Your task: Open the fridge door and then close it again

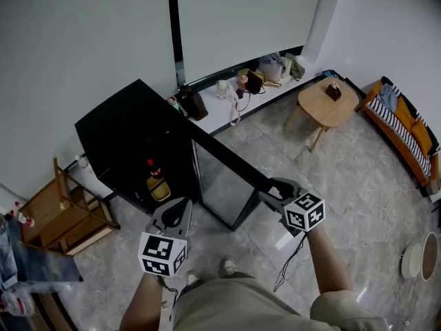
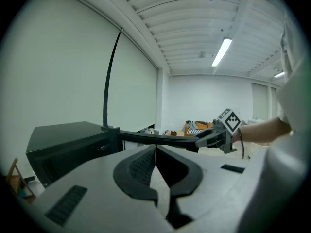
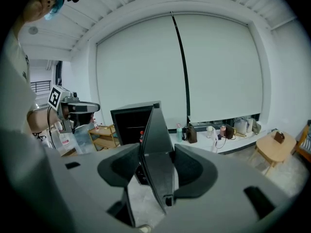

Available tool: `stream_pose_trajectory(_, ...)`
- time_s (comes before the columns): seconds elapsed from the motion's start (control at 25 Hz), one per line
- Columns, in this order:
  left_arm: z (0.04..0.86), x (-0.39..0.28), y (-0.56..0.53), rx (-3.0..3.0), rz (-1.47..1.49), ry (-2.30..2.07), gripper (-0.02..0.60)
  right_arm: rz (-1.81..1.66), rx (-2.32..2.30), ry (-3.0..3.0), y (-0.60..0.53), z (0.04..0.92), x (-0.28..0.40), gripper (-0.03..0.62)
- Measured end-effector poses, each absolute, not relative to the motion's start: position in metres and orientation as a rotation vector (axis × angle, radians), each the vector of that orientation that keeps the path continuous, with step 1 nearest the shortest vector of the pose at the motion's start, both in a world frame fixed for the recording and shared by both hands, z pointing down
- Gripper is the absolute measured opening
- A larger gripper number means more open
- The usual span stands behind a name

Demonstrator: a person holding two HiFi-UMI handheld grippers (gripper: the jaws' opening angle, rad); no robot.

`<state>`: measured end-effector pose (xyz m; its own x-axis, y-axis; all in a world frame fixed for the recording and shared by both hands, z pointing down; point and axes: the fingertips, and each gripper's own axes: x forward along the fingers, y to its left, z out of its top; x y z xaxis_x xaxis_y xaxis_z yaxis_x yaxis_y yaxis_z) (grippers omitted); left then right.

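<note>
fridge interior [image 1: 173, 158] mostly dark, sofa [image 1: 405, 126] edge-cropped

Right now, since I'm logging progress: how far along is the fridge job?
Opening looks done: the fridge door stands wide open. In hand: the right gripper clamps its edge; the left gripper is shut and empty. Left: swinging it closed.

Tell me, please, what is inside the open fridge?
A red-capped bottle and something yellow below it show inside the fridge; its top and the door cover the rest.
</note>
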<state>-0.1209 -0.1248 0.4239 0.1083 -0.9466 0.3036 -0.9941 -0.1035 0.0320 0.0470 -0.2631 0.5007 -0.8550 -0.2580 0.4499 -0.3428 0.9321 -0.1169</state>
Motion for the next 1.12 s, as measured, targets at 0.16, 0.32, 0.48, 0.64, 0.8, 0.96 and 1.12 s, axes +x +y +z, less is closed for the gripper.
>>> stream_pose_trajectory(0.16,0.422,-0.137,-0.108,2.150,0.284,-1.937,0.008,0.272,0.449,-2.646,-0.240,0.502,0.036,0.210)
stream_pose_trajectory(0.32,0.421,-0.146,-0.092,2.153,0.283,-1.926,0.008,0.274,0.461,-2.645,-0.216,0.499,0.025,0.207)
stream_pose_trajectory(0.48,0.424,-0.155,-0.076,2.153,0.276,-1.912,0.008,0.257,0.470,-2.643,-0.192,0.499,0.011,0.206)
stream_pose_trajectory(0.64,0.425,-0.166,-0.062,2.145,0.269,-1.910,0.006,0.256,0.453,-2.631,-0.170,0.499,-0.004,0.199)
stream_pose_trajectory(0.8,0.425,-0.176,-0.049,2.136,0.258,-1.910,0.006,0.270,0.446,-2.636,-0.151,0.496,-0.019,0.199)
stream_pose_trajectory(0.96,0.423,-0.183,-0.041,2.131,0.244,-1.917,0.008,0.305,0.461,-2.629,-0.138,0.496,-0.031,0.201)
stream_pose_trajectory(1.12,0.420,-0.190,-0.032,2.114,0.206,-1.925,0.008,0.331,0.485,-2.615,-0.128,0.495,-0.041,0.201)
